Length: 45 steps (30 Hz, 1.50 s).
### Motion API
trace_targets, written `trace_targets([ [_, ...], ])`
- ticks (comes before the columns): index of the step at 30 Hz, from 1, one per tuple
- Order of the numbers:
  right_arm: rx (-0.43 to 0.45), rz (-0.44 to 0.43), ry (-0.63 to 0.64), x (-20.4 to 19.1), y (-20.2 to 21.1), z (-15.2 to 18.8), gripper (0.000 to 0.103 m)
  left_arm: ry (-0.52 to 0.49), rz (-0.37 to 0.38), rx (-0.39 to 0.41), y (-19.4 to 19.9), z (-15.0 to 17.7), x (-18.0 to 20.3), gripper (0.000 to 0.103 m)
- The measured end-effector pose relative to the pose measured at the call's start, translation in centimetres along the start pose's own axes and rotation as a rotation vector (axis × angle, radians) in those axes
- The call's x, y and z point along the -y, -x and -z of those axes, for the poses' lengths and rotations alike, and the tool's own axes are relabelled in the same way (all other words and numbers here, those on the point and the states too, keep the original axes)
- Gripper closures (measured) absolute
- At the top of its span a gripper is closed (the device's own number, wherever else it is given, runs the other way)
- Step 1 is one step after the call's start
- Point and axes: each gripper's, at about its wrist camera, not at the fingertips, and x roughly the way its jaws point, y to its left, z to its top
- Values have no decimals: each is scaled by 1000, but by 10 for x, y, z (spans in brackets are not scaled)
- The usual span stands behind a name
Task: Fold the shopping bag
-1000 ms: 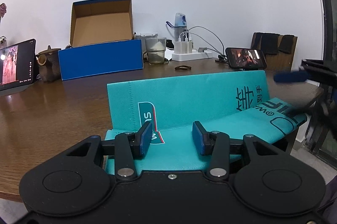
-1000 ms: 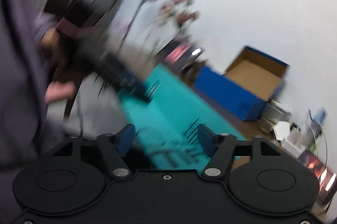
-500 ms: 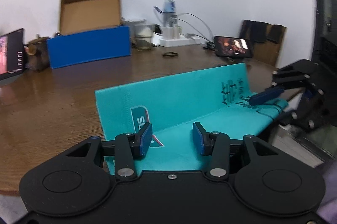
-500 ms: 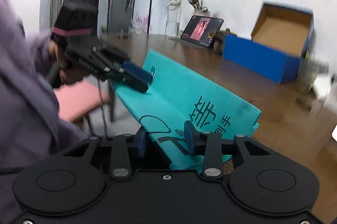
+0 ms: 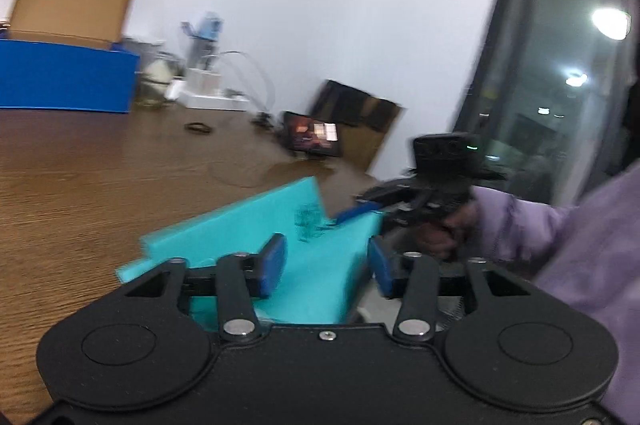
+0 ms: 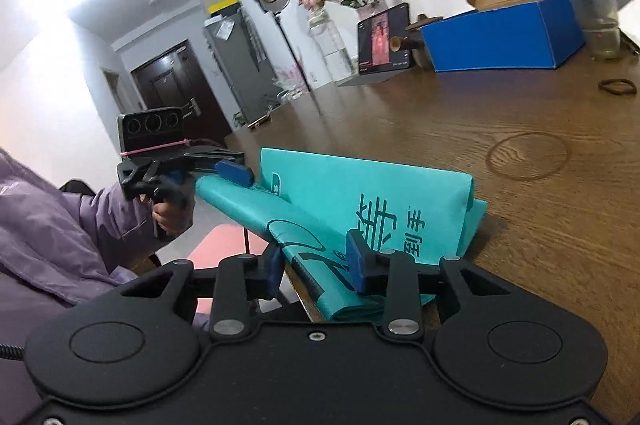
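Observation:
A teal shopping bag [image 6: 360,185] with dark print lies at the table's near edge, folded lengthwise. Its far half stands up like a wall and its near flap lies flat and overhangs the edge. My right gripper [image 6: 316,267] is open at the bag's right end, with the flap's edge between its fingers. At the bag's [image 5: 256,225] other end my left gripper [image 5: 326,265] is open, its blue pads on either side of the flap. Each gripper appears in the other's view: the left gripper [image 6: 234,173] over the far corner, the right gripper [image 5: 354,213] likewise, both held by hands in purple sleeves.
On the wooden table [image 6: 520,129] stand an open blue cardboard box [image 6: 500,33], a tablet [image 6: 384,41], a flower vase [image 6: 328,41], a glass jar [image 6: 604,25] and a hair tie [image 6: 618,87]. A phone [image 5: 312,135] and power strip [image 5: 212,101] sit farther back. A pink stool [image 6: 228,245] is below the edge.
My left gripper has swung to the right and now faces along the bag toward the right gripper. The right gripper has come in over the bag's right end, its fingers narrower than a second ago.

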Motion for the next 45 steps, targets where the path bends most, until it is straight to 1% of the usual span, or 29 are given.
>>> trace_targets([
  [1,-6,-5,5,-1,-1,-1,69,-31,3,-10,-2,2,2,38],
  [2,-11,-12,1,0,-1,-3,69,-75,-19,-12,-4,5,4,38],
  [3,-16,-19,-2,0,-1,-4,70,-104,-65,-16,-8,7,4,38],
  [4,-18,-26,-11,1,-6,-8,70,-108,-109,-27,-12,8,3,40],
  [5,-16,-33,-27,3,-5,-8,70,-106,-129,-40,-15,10,0,40],
  [6,-12,-40,-50,6,-4,-7,70,-116,-125,-40,-16,12,-1,46],
  [7,-1,-46,-74,7,-4,-7,70,-125,-114,-45,-16,13,-1,55],
  [9,40,-58,-146,12,-2,-6,72,-113,-114,-50,-16,12,-3,64],
  [10,74,-58,-184,15,-1,-4,73,-89,-117,-41,-15,12,-6,67],
  [11,108,-55,-224,17,0,-2,75,-51,-124,-29,-14,10,-11,67],
  [13,177,-15,-312,21,2,2,78,48,-141,10,-11,5,-20,70],
  [14,209,10,-351,22,3,4,79,122,-150,34,-11,3,-28,70],
  [16,240,116,-359,17,0,11,79,270,-161,59,-12,0,-42,73],
  [17,239,193,-317,7,-3,14,79,303,-197,56,-16,1,-45,73],
  [19,236,346,-231,-12,-11,20,77,273,-281,41,-25,3,-40,72],
  [21,239,479,-115,-38,-21,31,76,246,-341,15,-34,6,-33,71],
  [24,263,647,130,-75,-35,51,71,143,-409,4,-41,13,-17,67],
  [25,284,678,161,-80,-38,61,71,127,-423,10,-42,15,-14,66],
  [26,320,694,171,-83,-39,70,70,116,-438,17,-43,16,-11,64],
  [27,353,706,170,-86,-40,76,70,105,-452,23,-44,17,-9,58],
  [28,370,717,161,-88,-41,79,69,102,-466,35,-42,17,-7,51],
  [30,385,749,152,-94,-46,78,69,122,-499,78,-33,14,-6,43],
  [32,401,777,154,-100,-56,77,69,119,-559,151,-24,6,0,43],
  [34,414,784,166,-104,-69,74,69,99,-632,232,-20,-6,13,40],
  [35,417,784,168,-103,-76,73,69,82,-652,256,-22,-11,22,39],
  [37,424,788,159,-101,-85,69,69,54,-659,260,-41,-13,40,39],
  [39,438,788,144,-99,-89,69,69,22,-659,221,-63,-6,51,39],
  [43,465,769,115,-97,-85,73,67,52,-683,161,-80,14,45,39],
  [45,450,728,133,-97,-75,75,64,17,-681,127,-80,17,43,40],
])
